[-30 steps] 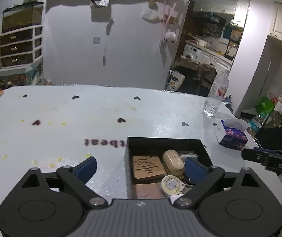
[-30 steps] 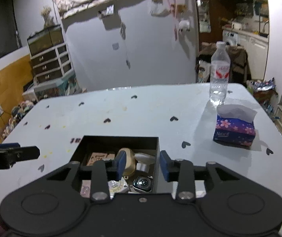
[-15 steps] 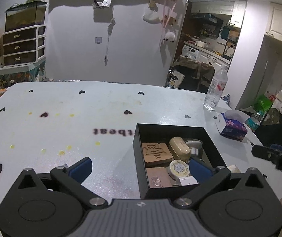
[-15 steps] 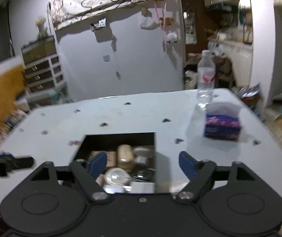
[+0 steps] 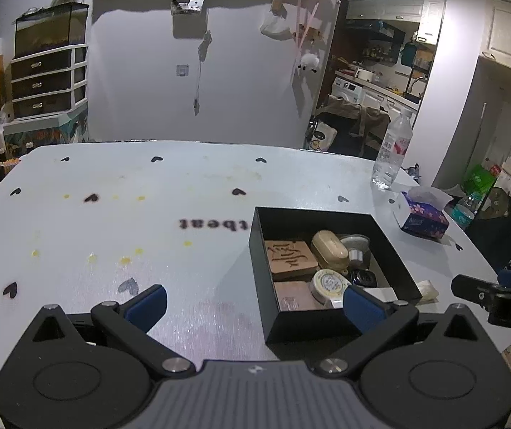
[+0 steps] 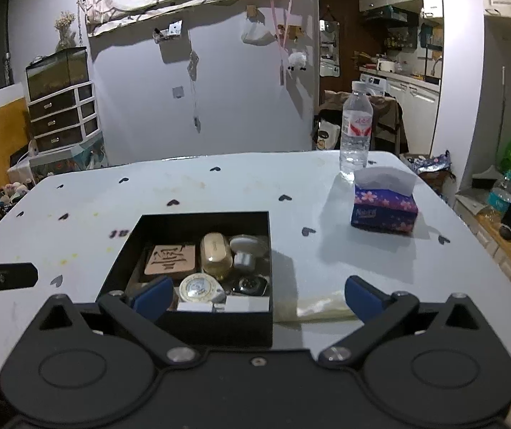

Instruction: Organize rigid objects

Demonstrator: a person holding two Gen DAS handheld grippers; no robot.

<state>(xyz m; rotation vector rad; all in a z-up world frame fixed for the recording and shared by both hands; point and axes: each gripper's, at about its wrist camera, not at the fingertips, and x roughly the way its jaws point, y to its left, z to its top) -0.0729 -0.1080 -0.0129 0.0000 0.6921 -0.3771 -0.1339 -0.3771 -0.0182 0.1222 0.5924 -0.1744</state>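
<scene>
The left gripper (image 5: 254,304) is matte black plastic with a grey ribbed centre plate; two round discs flank it; silver screw heads sit at the linkage pivots; its fingers (image 5: 147,301) carry blue pads. The right gripper (image 6: 258,296) matches, though its centre is black; seen from the left wrist view its side bears white letters "DAS"; a bit of skin shows at that view's right edge.

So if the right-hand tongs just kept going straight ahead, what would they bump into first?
Probably the black box: its near right corner sits between the open right tongs. If they pass above it, next in line looks like bare table, though depth is unclear.
</scene>
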